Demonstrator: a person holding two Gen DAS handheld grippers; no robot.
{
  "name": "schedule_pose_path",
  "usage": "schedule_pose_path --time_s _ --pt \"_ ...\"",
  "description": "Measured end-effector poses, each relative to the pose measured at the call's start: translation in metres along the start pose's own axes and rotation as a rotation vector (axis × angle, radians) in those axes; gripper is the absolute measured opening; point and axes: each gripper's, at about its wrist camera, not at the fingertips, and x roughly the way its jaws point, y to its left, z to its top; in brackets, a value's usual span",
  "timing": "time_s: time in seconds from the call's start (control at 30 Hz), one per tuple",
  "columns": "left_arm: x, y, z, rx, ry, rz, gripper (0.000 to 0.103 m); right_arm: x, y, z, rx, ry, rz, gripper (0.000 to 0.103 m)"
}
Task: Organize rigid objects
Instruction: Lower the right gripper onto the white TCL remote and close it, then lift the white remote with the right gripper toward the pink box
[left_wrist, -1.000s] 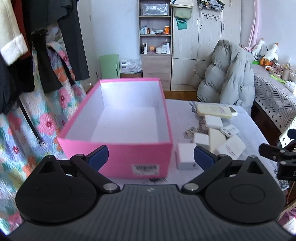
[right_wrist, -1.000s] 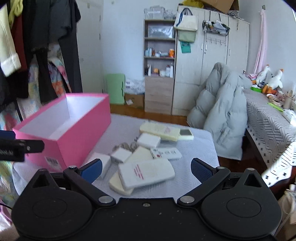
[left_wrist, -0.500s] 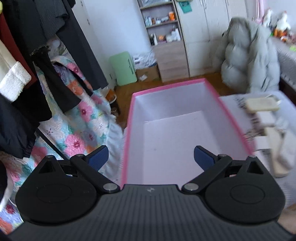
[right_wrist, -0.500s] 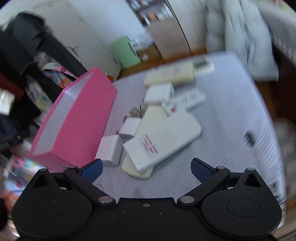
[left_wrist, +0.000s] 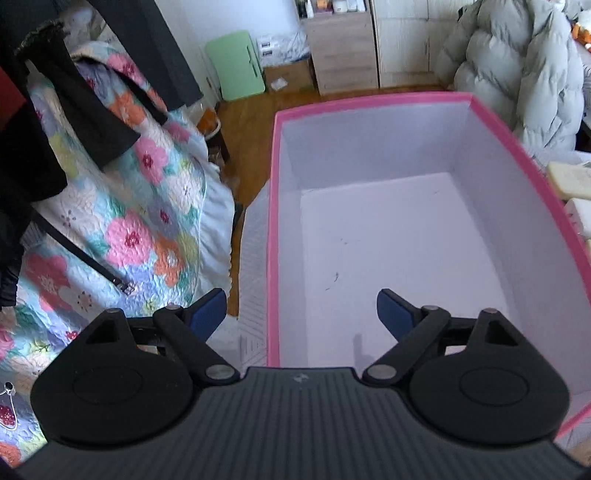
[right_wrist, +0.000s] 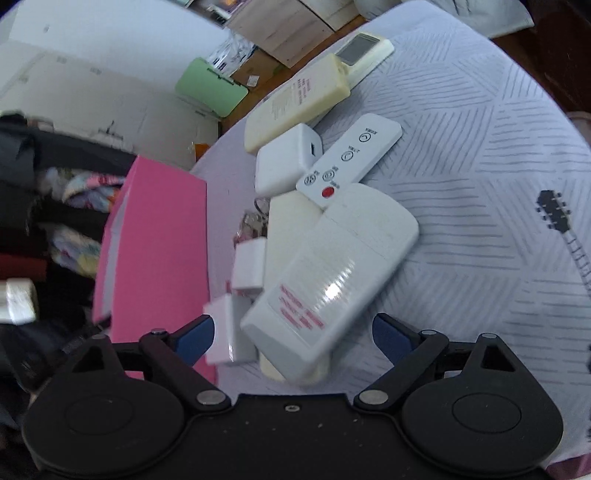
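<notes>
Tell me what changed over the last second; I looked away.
Both claws swung down and have been closing slightly, nothing held. The left claw now straddles the pink box's left wall; the right claw rolled over the big white remote. Box empty, items unmoved.

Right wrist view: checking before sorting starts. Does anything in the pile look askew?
Yes. The large white remote lies crooked atop a cream device, overhanging it. The pink box holds nothing yet.
</notes>
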Motion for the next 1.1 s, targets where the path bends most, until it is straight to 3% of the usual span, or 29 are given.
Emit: schedule_pose_path --time_s 0.03,0.1,0.2,0.3,0.43,0.57,0.77,0.87,0.93,0.97,1.0,1.03,1.1 --pt "0.002 -0.001 -0.001 0.008 -0.004 0.009 0.084 0.002 0.000 0.001 0.019 -0.004 0.009 0.095" --pt "0.006 -0.001 -0.002 0.028 -0.004 0.024 0.058 0.006 -0.001 0.002 0.057 -0.012 0.012 0.093" --pt "0.008 0.002 -0.004 0.012 0.002 0.010 0.037 0.005 -0.001 0.002 0.065 -0.025 -0.006 0.081" --pt "0.011 0.008 -0.006 -0.032 0.007 0.008 0.037 0.000 -0.002 -0.001 0.056 -0.038 -0.011 0.065" --pt "0.021 0.018 -0.007 -0.070 0.022 0.061 0.036 -0.004 -0.013 -0.003 0.093 -0.059 0.006 0.045" --pt "0.017 0.023 -0.011 -0.107 -0.004 -0.031 0.006 -0.008 -0.018 -0.001 0.112 -0.081 0.021 0.039" --pt "0.017 0.025 -0.018 -0.153 -0.069 -0.030 0.006 -0.012 -0.034 -0.001 0.179 -0.078 0.046 0.044" --pt "0.014 0.021 -0.019 -0.155 -0.098 -0.019 0.006 -0.010 -0.039 0.000 0.244 -0.094 0.090 0.058" --pt "0.014 0.020 -0.019 -0.151 -0.108 -0.012 0.006 -0.008 -0.039 -0.002 0.296 -0.117 0.124 0.077" --pt "0.014 0.019 -0.019 -0.151 -0.111 -0.010 0.006 -0.007 -0.036 -0.003 0.323 -0.135 0.133 0.078" --pt "0.014 0.019 -0.019 -0.151 -0.112 -0.008 0.006 -0.005 -0.032 -0.004 0.327 -0.145 0.119 0.074" --pt "0.013 0.019 -0.020 -0.153 -0.114 -0.008 0.006 -0.005 -0.025 -0.005 0.305 -0.155 0.086 0.060" --pt "0.013 0.019 -0.022 -0.147 -0.119 -0.003 0.007 -0.004 -0.015 -0.007 0.238 -0.178 0.004 0.042"
